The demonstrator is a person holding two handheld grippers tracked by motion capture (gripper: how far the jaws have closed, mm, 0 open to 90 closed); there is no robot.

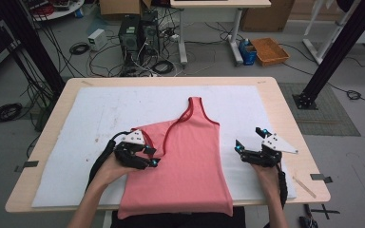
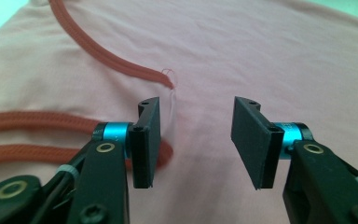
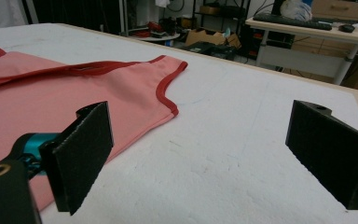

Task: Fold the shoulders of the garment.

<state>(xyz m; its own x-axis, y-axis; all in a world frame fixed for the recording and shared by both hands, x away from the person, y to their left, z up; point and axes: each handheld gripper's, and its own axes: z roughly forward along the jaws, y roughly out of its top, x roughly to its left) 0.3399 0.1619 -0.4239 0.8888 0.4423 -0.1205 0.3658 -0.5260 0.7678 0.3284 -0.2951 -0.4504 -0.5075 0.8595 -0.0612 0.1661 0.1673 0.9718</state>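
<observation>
Pink tank top spread flat on the white mat, both grippers open.

From my station I see the pink tank top (image 1: 185, 161) lying on the white mat (image 1: 100, 114), its left shoulder strap folded over onto the body. My left gripper (image 1: 148, 159) hovers over that folded part, jaws partly spread with nothing clamped; whether a pad (image 2: 147, 140) brushes the red trim (image 2: 98, 51) I can't quite tell. My right gripper (image 1: 251, 142) sits over bare mat just beside the top's right edge, jaws wide apart and empty.
</observation>
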